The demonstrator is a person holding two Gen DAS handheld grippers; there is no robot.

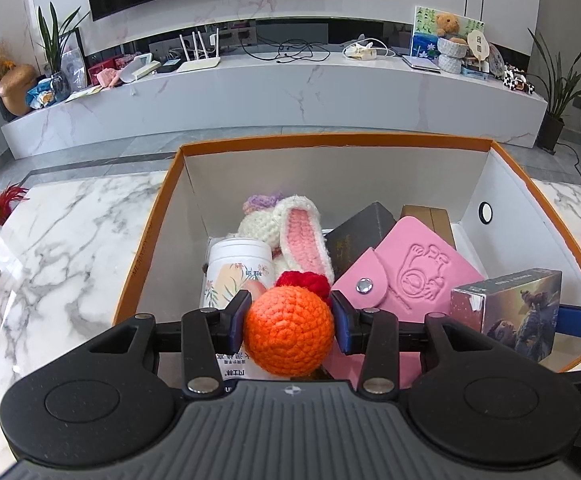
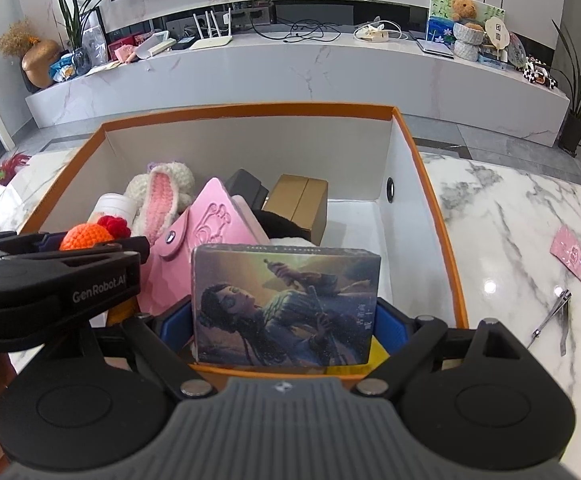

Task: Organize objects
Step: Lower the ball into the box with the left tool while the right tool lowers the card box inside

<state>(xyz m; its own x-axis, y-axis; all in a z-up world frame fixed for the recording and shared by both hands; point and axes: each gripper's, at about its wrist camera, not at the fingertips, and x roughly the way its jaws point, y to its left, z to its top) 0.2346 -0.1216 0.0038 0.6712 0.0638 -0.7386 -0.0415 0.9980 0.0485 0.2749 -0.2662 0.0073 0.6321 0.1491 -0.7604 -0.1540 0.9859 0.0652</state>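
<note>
Two grippers over the orange-rimmed box point(image 1: 158, 216), each loaded. Left gripper point(image 1: 290, 320): fingers drawn in close, pads pressed on either side of the orange crochet ball point(image 1: 289, 330), with a red crochet tuft point(image 1: 303, 282) at its far side. It hangs above the box's near left part, over a white jar point(image 1: 239, 270) lying there (likely the drop spot, judging by the aim). Right gripper point(image 2: 286, 316): jaws wide, blue pads on the two short ends of the illustrated card box point(image 2: 286, 304), held upright just inside the near wall, probably so it slots in on edge. Already inside: crochet rabbit point(image 1: 286, 228), pink snap wallet point(image 1: 406, 272), dark box point(image 1: 360, 236), tan box point(image 2: 300, 200). Outside, on the marble table point(image 2: 510, 216): nail clippers point(image 2: 552, 312) and a pink card point(image 2: 580, 258), still unsorted.
</note>
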